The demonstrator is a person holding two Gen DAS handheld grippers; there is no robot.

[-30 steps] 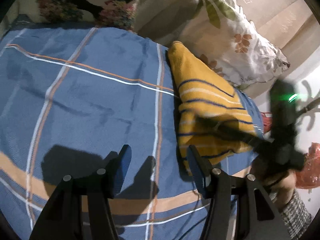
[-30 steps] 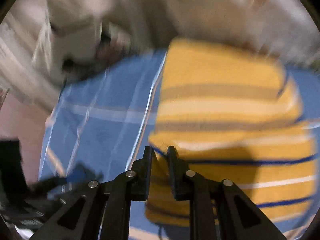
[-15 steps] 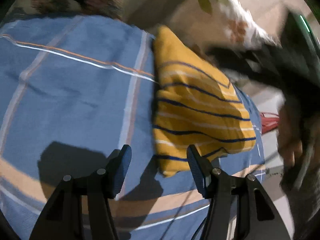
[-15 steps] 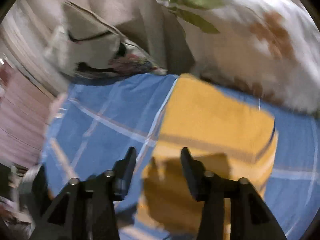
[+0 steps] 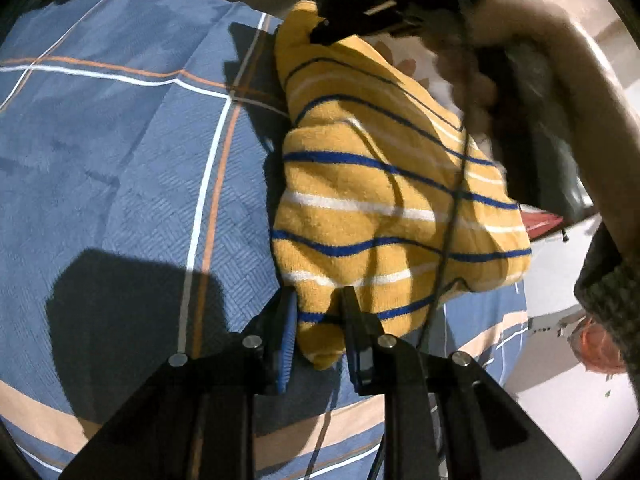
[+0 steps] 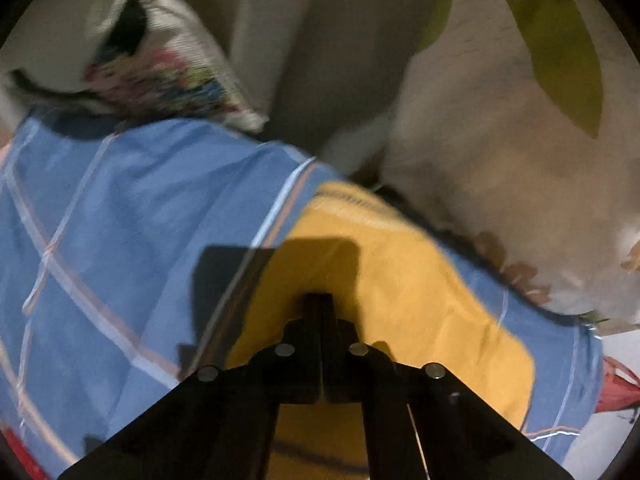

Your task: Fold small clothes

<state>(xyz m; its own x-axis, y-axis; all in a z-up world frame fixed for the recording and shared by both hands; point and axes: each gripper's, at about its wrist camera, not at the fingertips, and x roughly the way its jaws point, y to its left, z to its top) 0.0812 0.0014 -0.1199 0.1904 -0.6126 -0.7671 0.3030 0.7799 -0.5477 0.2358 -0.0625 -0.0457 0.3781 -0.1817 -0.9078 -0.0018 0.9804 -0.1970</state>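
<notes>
Left gripper (image 5: 319, 320) clamps the near corner of the folded yellow striped garment (image 5: 384, 200), which lies on the blue plaid bedsheet (image 5: 120, 160). Right gripper (image 6: 320, 308), jaws pressed together, rests on the garment's far end, beside the floral pillow (image 6: 520, 160).

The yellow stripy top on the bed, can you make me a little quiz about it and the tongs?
1. True or false: the left tongs pinch a corner of the yellow striped top.
2. What lies under the top?
A) blue checked bedsheet
B) wooden table
C) carpet
3. Fill in: in the right wrist view, the right tongs are ____.

Key: 1 true; 2 A; 3 shut.
</notes>
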